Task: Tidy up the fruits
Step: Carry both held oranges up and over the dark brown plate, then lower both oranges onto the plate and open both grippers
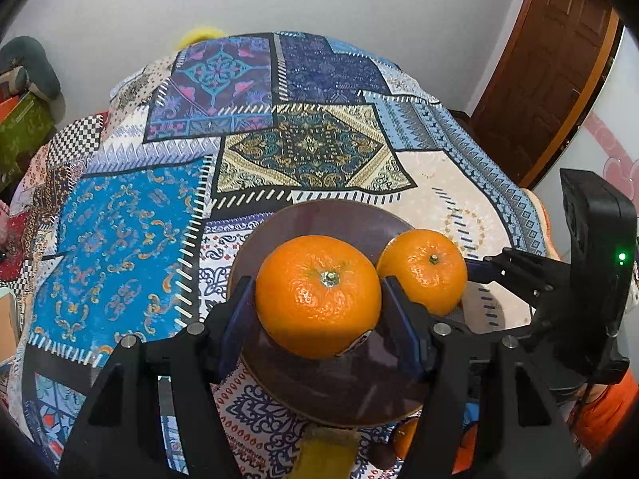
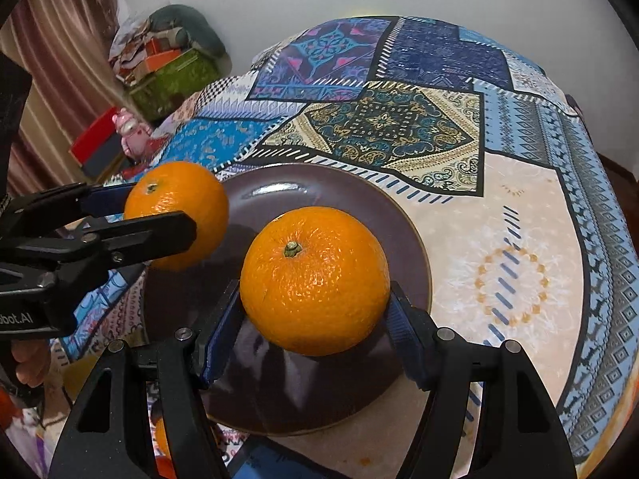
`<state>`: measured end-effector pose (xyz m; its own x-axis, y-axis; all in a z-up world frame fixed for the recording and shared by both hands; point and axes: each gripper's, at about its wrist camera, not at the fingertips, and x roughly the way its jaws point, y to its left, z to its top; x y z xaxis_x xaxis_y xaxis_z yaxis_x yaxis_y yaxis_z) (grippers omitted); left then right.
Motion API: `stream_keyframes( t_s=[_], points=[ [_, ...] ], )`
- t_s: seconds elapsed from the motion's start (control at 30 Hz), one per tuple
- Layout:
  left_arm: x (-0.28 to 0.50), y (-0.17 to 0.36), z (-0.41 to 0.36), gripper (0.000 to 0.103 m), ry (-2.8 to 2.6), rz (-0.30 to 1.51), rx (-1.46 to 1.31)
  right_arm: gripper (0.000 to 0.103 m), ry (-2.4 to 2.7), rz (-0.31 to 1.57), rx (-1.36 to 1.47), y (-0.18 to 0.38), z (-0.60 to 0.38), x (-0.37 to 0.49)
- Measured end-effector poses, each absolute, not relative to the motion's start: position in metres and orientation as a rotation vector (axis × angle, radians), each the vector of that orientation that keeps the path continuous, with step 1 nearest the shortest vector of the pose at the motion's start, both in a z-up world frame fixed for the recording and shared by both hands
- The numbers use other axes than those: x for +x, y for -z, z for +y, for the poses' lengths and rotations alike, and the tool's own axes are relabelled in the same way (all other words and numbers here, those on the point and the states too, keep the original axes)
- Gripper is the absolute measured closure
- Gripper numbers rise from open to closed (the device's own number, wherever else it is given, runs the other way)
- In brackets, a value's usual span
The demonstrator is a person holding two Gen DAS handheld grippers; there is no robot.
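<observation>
Two oranges held over the plate point(image 2: 403, 219), side by side, apart. Left orange point(image 1: 318, 296) pinched in left gripper point(image 1: 318, 315), above plate's near-left part. Right orange point(image 2: 315, 280) pinched in right gripper point(image 2: 315, 319), over plate's centre. Both stems up. Next, likely straight down; right one nearer the middle.

I see two oranges over a dark plate point(image 2: 399, 215) on the tabletop. The left orange point(image 1: 317, 295) sits clamped between my left hand-held gripper point(image 1: 317, 311) pads, stem up, above the plate's near half. The right orange point(image 2: 315, 279), stem up and tilted slightly, is pinched in my right hand-held gripper point(image 2: 315, 319). The two fruits are just beside each other.
</observation>
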<state>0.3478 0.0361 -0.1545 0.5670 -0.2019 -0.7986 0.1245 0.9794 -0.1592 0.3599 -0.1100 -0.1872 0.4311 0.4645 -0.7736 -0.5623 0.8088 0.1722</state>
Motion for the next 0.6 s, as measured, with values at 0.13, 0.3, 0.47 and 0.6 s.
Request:
stream_keyframes(
  t_s=[0.13, 0.3, 0.47, 0.6],
  points=[
    [0.352, 0.163, 0.032, 0.040, 0.202, 0.965, -0.079, 0.037, -0.647, 0.921, -0.125, 0.191, -0.104, 0.364],
    [0.357, 0.174, 0.031, 0.040, 0.197, 0.984, -0.081, 0.037, -0.648, 0.933, -0.142, 0.196, -0.098, 0.366],
    [0.360, 0.184, 0.036, 0.039, 0.201, 1.019, -0.111, 0.035, -0.642, 0.929, -0.165, 0.196, -0.097, 0.364],
    [0.361, 0.184, 0.036, 0.039, 0.201, 1.028, -0.113, 0.031, -0.622, 0.924, -0.193, 0.194, -0.097, 0.364]
  ],
)
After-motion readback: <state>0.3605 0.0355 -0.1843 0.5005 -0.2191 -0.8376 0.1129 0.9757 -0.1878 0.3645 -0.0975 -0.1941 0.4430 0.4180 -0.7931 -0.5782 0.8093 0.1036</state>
